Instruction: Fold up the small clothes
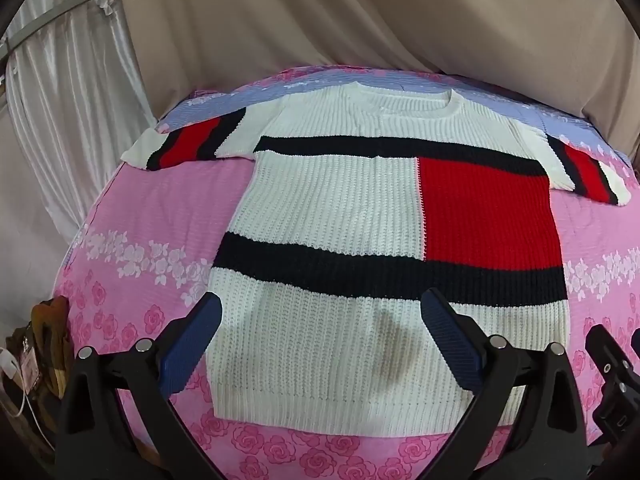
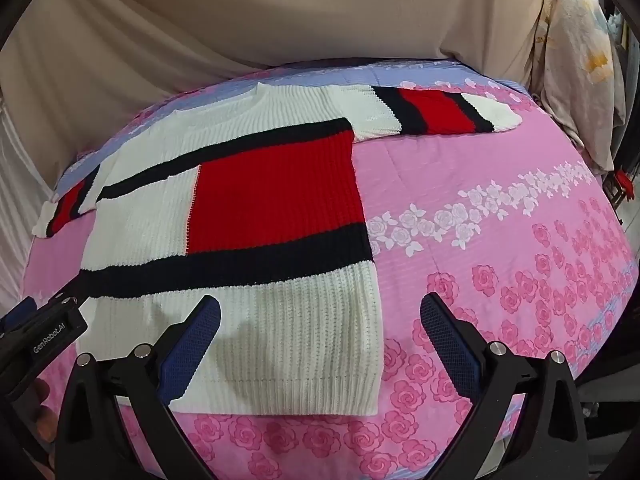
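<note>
A small knitted sweater (image 1: 340,208), white with black bands and a red block, lies flat and face up on the pink rose-print bedspread (image 1: 152,208), sleeves spread out, hem toward me. My left gripper (image 1: 322,312) is open and empty, hovering over the lower left of the hem. The sweater also shows in the right wrist view (image 2: 248,208). My right gripper (image 2: 320,314) is open and empty, over the sweater's lower right corner. The right gripper's body (image 1: 612,376) shows at the left view's right edge; the left gripper's body (image 2: 44,328) shows at the right view's left edge.
Beige draped cloth (image 1: 360,20) hangs behind the bed. White satin curtain (image 1: 60,100) stands at the left. Clutter with a cable (image 1: 36,360) sits off the bed's left edge. A floral cloth (image 2: 580,60) hangs at the right. Bare bedspread (image 2: 500,208) lies right of the sweater.
</note>
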### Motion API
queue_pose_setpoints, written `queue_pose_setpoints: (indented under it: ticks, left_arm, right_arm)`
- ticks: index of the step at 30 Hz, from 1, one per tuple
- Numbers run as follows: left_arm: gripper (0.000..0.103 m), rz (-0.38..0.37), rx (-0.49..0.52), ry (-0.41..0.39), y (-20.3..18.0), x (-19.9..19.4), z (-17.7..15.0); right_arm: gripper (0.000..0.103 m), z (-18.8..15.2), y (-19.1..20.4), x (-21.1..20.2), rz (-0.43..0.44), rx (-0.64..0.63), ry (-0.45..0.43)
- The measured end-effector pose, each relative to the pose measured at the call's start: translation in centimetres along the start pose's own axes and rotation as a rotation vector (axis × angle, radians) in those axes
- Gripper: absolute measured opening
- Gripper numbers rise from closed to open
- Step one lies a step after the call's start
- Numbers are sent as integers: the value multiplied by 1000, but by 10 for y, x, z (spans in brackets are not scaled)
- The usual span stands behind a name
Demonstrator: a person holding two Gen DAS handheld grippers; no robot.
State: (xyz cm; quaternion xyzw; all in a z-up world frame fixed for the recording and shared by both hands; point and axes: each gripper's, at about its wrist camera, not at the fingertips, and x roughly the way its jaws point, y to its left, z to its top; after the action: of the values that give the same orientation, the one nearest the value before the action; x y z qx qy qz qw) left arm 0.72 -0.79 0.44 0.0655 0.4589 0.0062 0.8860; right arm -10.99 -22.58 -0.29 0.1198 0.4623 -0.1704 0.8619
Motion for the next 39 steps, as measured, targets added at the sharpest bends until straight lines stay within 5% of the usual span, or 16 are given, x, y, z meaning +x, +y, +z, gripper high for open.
queue_pose_setpoints:
  ticks: [39]
  left_arm:
    - [97, -13, 35, 0, -3, 15, 7]
  right_arm:
    - [98, 9, 4, 4, 10, 15, -11]
